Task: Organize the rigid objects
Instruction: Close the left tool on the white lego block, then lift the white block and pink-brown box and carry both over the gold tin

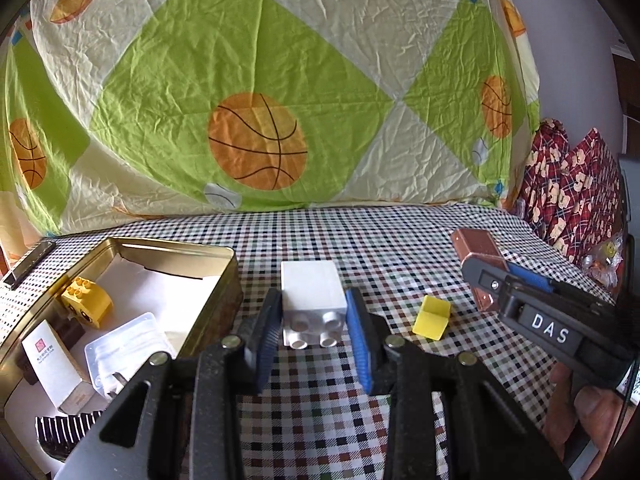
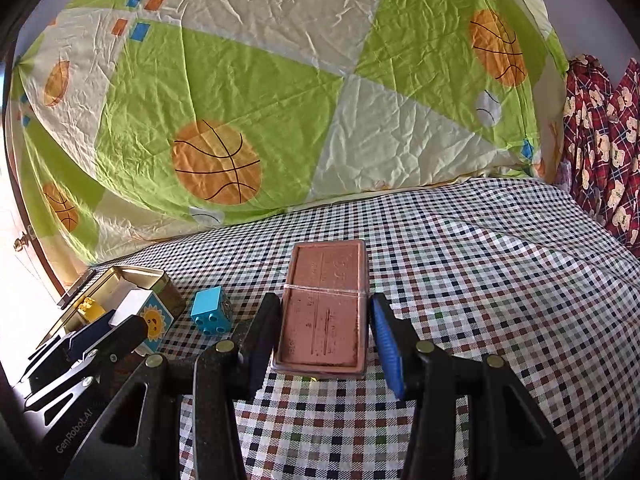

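My left gripper (image 1: pixel 314 322) is shut on a white toy brick (image 1: pixel 314 302), studs facing me, held just right of the open gold tin (image 1: pixel 224 276). In the right wrist view the same brick (image 2: pixel 150 318) shows a sun picture, held by the left gripper beside the tin (image 2: pixel 160 280). My right gripper (image 2: pixel 324 332) is shut on a copper-brown flat case (image 2: pixel 326 312) above the checkered cloth; it also shows in the left wrist view (image 1: pixel 480 256). A yellow piece (image 1: pixel 432 318) and a blue brick (image 2: pixel 212 312) lie on the cloth.
The tin holds a yellow brick (image 1: pixel 86 300), a clear plastic box (image 1: pixel 128 348), a white card box (image 1: pixel 52 368) and a black comb-like piece (image 1: pixel 66 426). The tin lid (image 1: pixel 28 264) lies at the far left. A basketball-print quilt (image 1: pixel 256 120) rises behind the checkered cloth (image 1: pixel 320 400).
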{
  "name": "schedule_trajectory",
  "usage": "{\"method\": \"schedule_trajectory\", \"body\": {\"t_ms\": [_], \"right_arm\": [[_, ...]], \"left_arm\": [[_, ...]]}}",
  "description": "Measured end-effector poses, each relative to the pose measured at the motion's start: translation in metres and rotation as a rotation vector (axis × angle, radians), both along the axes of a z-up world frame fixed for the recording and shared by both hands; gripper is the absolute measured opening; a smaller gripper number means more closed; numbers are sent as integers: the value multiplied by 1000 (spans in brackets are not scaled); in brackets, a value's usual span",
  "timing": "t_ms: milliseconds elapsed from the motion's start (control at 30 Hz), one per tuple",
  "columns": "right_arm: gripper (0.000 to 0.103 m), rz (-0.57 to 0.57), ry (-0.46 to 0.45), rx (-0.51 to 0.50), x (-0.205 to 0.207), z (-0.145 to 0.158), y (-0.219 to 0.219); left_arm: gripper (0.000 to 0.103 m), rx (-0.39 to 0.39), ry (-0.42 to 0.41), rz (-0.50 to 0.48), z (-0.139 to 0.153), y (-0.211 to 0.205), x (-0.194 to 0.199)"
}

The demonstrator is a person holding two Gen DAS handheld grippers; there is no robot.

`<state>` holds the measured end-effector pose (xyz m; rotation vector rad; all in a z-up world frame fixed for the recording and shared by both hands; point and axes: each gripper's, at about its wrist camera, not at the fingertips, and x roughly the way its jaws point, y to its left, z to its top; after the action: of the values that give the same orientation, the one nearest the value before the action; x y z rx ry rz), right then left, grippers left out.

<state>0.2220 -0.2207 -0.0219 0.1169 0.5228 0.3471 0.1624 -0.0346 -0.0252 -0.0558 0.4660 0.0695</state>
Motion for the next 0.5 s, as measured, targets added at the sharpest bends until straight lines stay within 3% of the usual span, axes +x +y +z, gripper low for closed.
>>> {"method": "schedule_trajectory", "body": {"t_ms": [500], "right_arm": [[49,67,-110,-16,-26,8,14]], "left_arm": [[32,-17,-45,19,2,9,-18]]}}
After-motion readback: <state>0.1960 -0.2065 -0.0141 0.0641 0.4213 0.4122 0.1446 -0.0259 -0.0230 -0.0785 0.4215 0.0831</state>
